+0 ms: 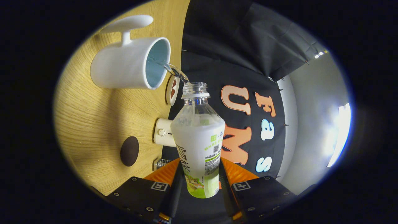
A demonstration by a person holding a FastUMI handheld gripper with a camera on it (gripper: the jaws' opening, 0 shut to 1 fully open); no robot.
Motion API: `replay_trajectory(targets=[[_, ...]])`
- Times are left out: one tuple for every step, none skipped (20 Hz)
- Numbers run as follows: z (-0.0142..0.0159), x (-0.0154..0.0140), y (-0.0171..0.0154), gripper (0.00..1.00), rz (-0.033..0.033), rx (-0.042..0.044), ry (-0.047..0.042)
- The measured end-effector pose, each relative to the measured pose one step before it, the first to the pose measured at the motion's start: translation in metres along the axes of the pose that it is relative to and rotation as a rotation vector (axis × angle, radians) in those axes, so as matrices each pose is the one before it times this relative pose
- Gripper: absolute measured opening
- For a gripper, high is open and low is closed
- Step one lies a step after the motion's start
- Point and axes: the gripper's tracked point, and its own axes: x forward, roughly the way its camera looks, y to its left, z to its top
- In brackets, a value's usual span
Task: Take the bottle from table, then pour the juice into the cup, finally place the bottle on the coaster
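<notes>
My gripper [201, 179] is shut on a clear plastic bottle [199, 137] with a white and green label, one finger pressing on each side of its lower body. The bottle has no cap and is tipped over sideways relative to the wooden table [93, 118]. A thin clear stream [175, 71] runs from the bottle's mouth into the white cup [124, 67], which has a blue inside and a handle on its far side. The dark brown round coaster [129, 151] lies on the table, off to the side of the bottle's body and apart from the cup.
A small white round device [163, 132] stands near the table's back edge, just behind the bottle. A small round dish with something brown [172, 90] sits by the cup's rim. A ribbed glassy object [161, 163] peeks out beside my finger.
</notes>
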Motion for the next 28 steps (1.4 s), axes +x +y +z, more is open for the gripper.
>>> replay_trajectory(targets=[[0.00122, -0.00001, -0.00155, 0.60, -0.00318, -0.00234, -0.00219], [-0.00092, 0.00238, -0.00256, 0.60, -0.00694, -0.00489, -0.00179], [0.00121, 0.00014, -0.00171, 0.60, -0.00632, -0.00716, -0.00498], [-0.00007, 0.00067, -0.00229, 0.60, -0.00687, -0.00754, -0.00197], [0.00074, -0.00041, -0.00203, 0.60, -0.00499, -0.00614, -0.00316], [0.00037, 0.00051, -0.00185, 0.60, -0.00603, -0.00375, -0.00120], [-0.00039, 0.00024, -0.00125, 0.60, -0.00227, -0.00409, -0.00085], [0.00052, 0.00190, -0.00206, 0.60, -0.00424, -0.00508, -0.00070], [-0.00044, -0.00004, -0.00137, 0.60, -0.00388, -0.00757, -0.00116], [0.00048, 0.00011, -0.00160, 0.60, -0.00526, -0.00715, -0.00089], [-0.00058, 0.00047, -0.00068, 0.60, -0.00373, -0.00607, -0.00158], [0.00045, 0.00037, -0.00084, 0.60, -0.00207, -0.00577, -0.00029], [0.00088, -0.00050, -0.00114, 0.60, -0.00385, -0.00607, 0.00021], [0.00033, -0.00036, -0.00145, 0.60, -0.00239, -0.00625, -0.00161], [0.00048, -0.00065, -0.00148, 0.60, -0.00419, -0.00644, -0.00109], [0.00073, -0.00040, -0.00134, 0.60, -0.00281, -0.00550, -0.00355], [0.00054, -0.00082, -0.00141, 0.60, -0.00524, -0.00834, -0.00176], [0.00039, 0.00004, -0.00179, 0.60, -0.00375, -0.00901, -0.00507], [-0.00028, 0.00070, -0.00115, 0.60, -0.00531, -0.00825, -0.00321], [-0.00044, 0.00124, 0.00028, 0.60, -0.00417, -0.00749, -0.00343], [0.00028, 0.00011, -0.00088, 0.60, -0.00781, -0.00641, -0.00244], [-0.00033, -0.00093, -0.00142, 0.60, -0.00431, -0.00665, -0.00100], [0.00078, 0.00041, -0.00196, 0.60, -0.00646, -0.00604, -0.00138], [0.00030, 0.00231, -0.00253, 0.60, -0.00421, -0.00440, -0.00130], [0.00011, 0.00000, -0.00205, 0.60, -0.00507, -0.00313, -0.00126], [0.00109, 0.00017, -0.00157, 0.60, -0.00508, -0.00319, -0.00187], [0.00070, 0.00026, -0.00090, 0.60, -0.00483, -0.00437, -0.00264], [0.00030, -0.00039, -0.00094, 0.60, -0.00558, -0.00507, -0.00224]])
